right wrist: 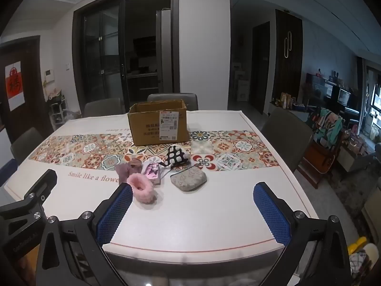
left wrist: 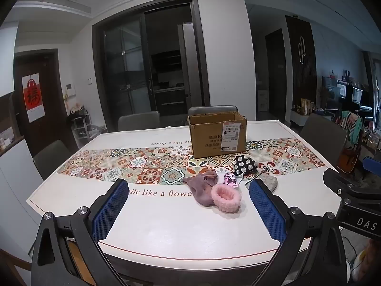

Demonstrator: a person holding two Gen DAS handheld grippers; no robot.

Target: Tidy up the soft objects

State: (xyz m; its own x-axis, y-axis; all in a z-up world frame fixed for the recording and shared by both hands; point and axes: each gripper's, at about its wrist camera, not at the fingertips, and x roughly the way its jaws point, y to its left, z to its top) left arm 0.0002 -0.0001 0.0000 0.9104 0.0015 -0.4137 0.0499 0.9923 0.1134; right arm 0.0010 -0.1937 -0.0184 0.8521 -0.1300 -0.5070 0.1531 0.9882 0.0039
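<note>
Brown corrugated cardboard box (left wrist: 217, 133) with a white shipping label, one only, stands open-topped on the tiled band of the white table (left wrist: 166, 226), toward the far edge. We count five soft things bunched in front of it, all on the tabletop, none in the box: one fluffy pink ring-shaped scrunchie (left wrist: 226, 197), one mauve crumpled cloth (left wrist: 201, 187) touching it, one small pink-and-white printed packet (left wrist: 229, 180) just behind the scrunchie, one black-and-white checked fabric pouch (left wrist: 244, 164) nearest the box, one grey patterned flat pouch (left wrist: 270, 182). We see two grippers, each with two blue mesh pads: left gripper (left wrist: 188, 205) spread wide with nothing between the fingers, right gripper (right wrist: 193, 211) likewise spread wide and empty, both hovering over the near table edge, apart from the pile. Left wrist view has the grey pouch half hidden behind its right finger; right wrist view shows it whole (right wrist: 188, 179), lying apart from the scrunchie (right wrist: 142, 189), with a thin dark cord beside it. Right wrist view shows the box (right wrist: 158, 125) left of centre. Each view catches the other tool's black body at its edge. We count four grey chairs around the table in the left wrist view.
</note>
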